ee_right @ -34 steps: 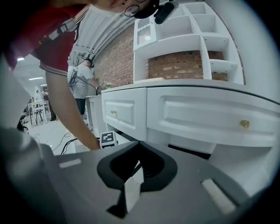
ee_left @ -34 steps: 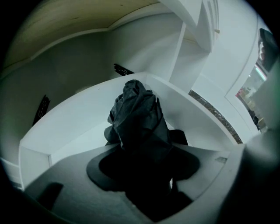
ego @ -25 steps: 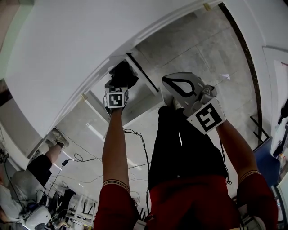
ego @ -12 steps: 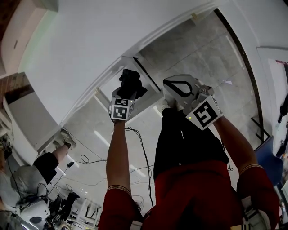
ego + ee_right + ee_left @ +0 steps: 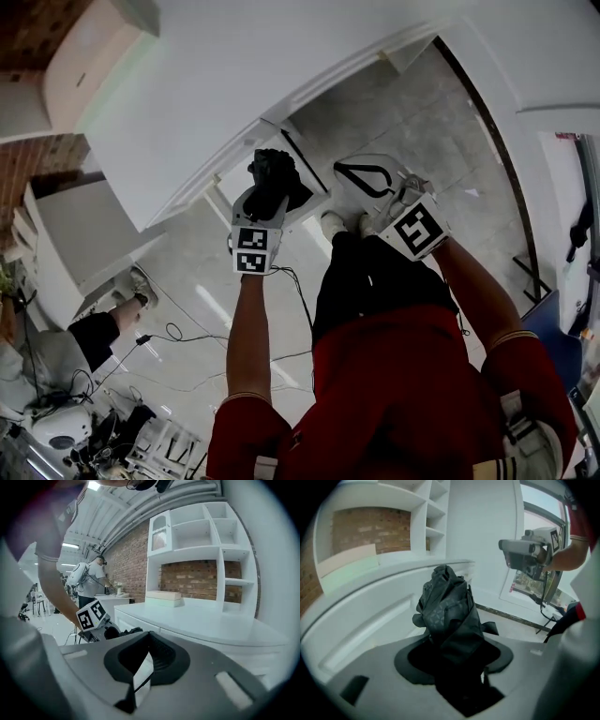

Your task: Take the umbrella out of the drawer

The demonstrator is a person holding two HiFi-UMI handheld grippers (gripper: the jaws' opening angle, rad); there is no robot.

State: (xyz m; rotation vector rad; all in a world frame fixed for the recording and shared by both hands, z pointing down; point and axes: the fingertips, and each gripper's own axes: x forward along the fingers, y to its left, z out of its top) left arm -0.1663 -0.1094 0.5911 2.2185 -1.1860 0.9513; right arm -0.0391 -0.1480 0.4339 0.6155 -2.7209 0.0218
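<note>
Left hand-held gripper (image 5: 453,657) clamps the umbrella (image 5: 447,605) — folded, dark.

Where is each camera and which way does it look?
Head view: on the head, looking down; shows arms, legs, left gripper, right gripper.
Left gripper view: on that gripper, facing the held umbrella; the right arm shows.
Right gripper view: on that gripper, facing shelves; the left arm shows.
Shared: each gripper view catches the other gripper.
</note>
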